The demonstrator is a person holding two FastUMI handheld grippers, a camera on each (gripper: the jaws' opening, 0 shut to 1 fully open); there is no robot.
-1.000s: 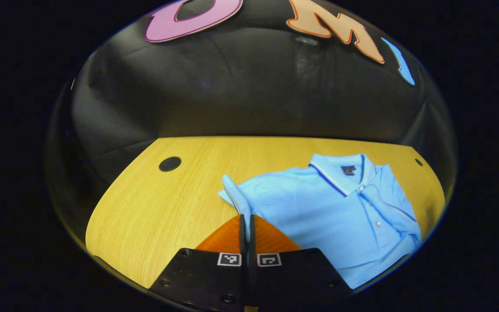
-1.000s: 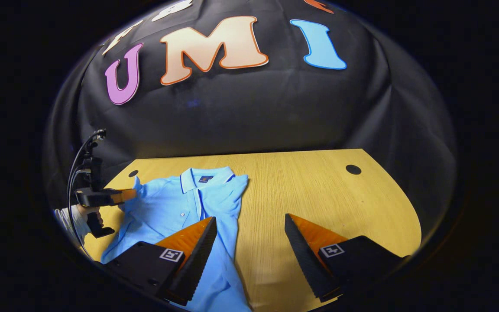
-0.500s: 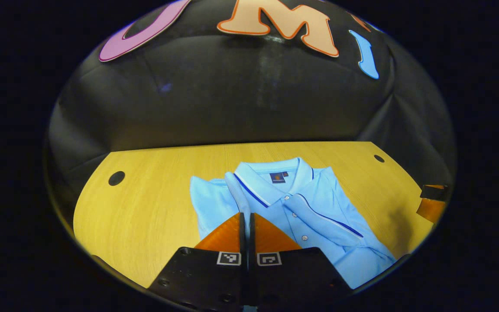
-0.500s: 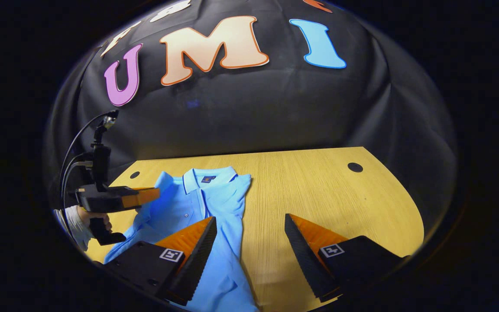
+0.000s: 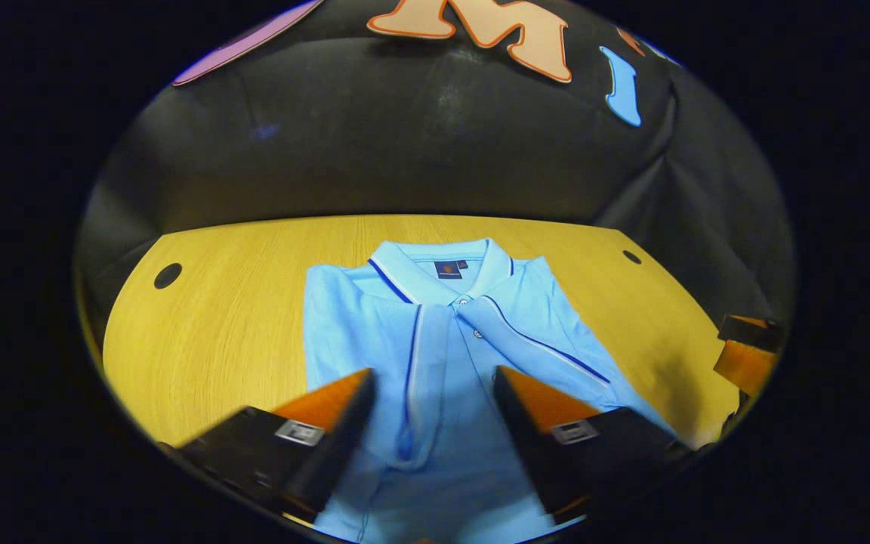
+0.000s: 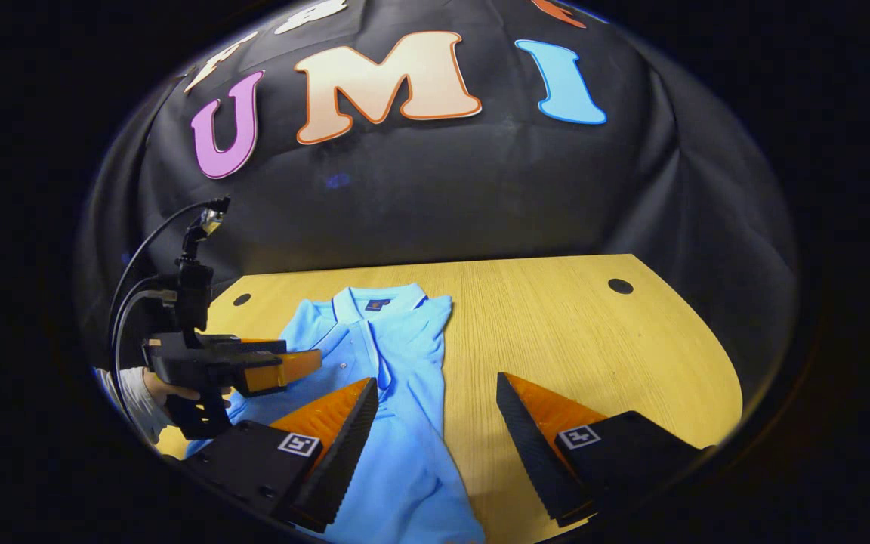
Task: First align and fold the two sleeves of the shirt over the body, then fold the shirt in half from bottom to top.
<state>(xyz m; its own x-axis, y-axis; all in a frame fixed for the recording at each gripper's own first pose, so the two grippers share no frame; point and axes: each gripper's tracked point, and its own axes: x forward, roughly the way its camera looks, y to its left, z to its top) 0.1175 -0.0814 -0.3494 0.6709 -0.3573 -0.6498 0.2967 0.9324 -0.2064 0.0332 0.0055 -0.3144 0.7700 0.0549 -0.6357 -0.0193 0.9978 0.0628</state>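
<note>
A light blue polo shirt (image 5: 374,317) lies collar-away on the wooden table (image 5: 216,325). Both sleeves are laid over its front: the left sleeve (image 5: 412,378) runs down the middle, and the right sleeve (image 5: 548,351) slants across it. My left gripper (image 5: 433,381) hovers open just above the shirt's chest, with the left sleeve's edge under the gap and touching neither finger. In the right gripper view the left gripper (image 6: 306,364) is held by a hand (image 6: 149,387) over the shirt (image 6: 405,423). My right gripper (image 6: 436,385) stands open above the shirt's right edge, holding nothing.
The table has a round cable hole near each far corner (image 5: 168,275) (image 6: 620,285). Bare wood (image 6: 593,355) lies to the right of the shirt. Black cloth wall rises right behind the table. The right gripper (image 5: 748,351) shows at the right edge of the left gripper view.
My left gripper carried the left sleeve rightward over the shirt's body, then opened and let it go. The sleeve now lies flat on the front. The right gripper stayed open and nearly still.
</note>
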